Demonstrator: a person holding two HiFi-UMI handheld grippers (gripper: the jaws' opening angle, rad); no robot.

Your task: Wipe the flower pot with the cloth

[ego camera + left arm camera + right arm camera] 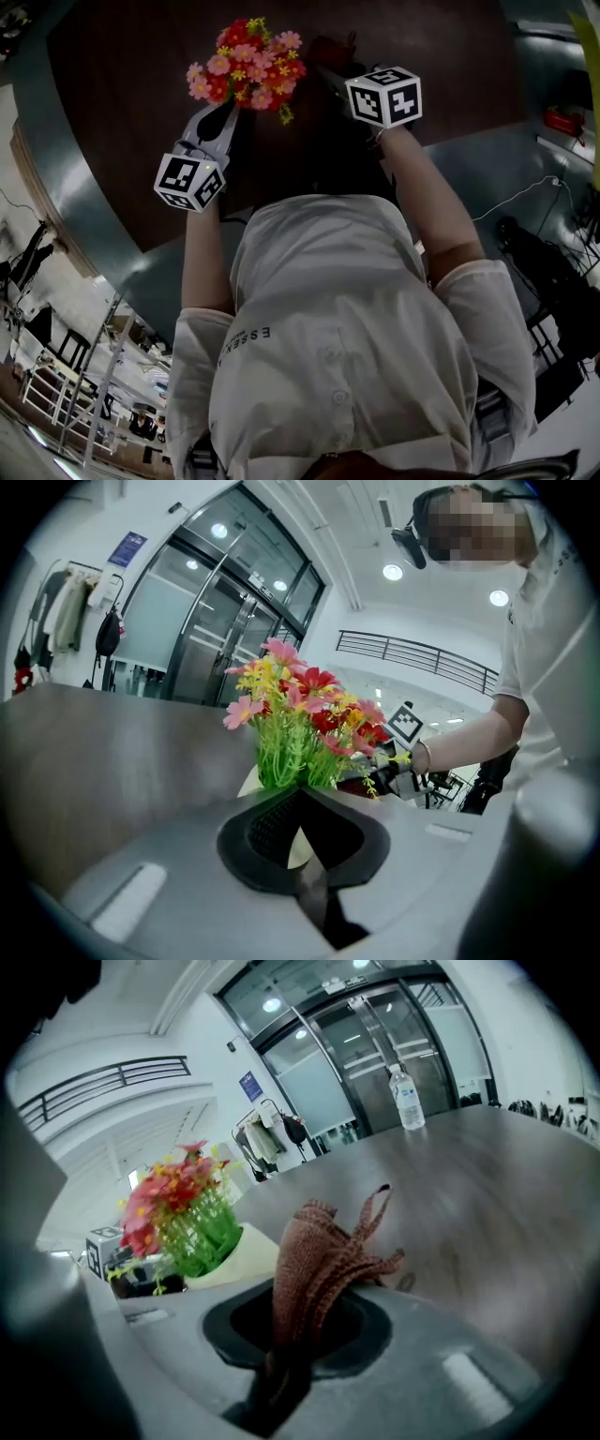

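A bunch of pink, red and yellow artificial flowers [247,60] stands in a cream flower pot [247,782] on the dark wooden table [112,122]. In the head view the blooms hide the pot. My left gripper [298,795] is shut, its pads pinching the pot's rim, and a strip of cream wall shows between them. My right gripper [302,1290] is shut on a bunched brown knitted cloth [323,1246] that sticks up from its jaws. It is a short way from the pot [236,1258], with the cloth not touching it. In the head view it [323,67] sits to the right of the flowers.
A clear water bottle [406,1099] stands far back on the table [487,1204]. Glass doors and a coat rack lie beyond it. The table's rounded edge [56,187] runs down the left of the head view. Chairs and cables are on the floor around.
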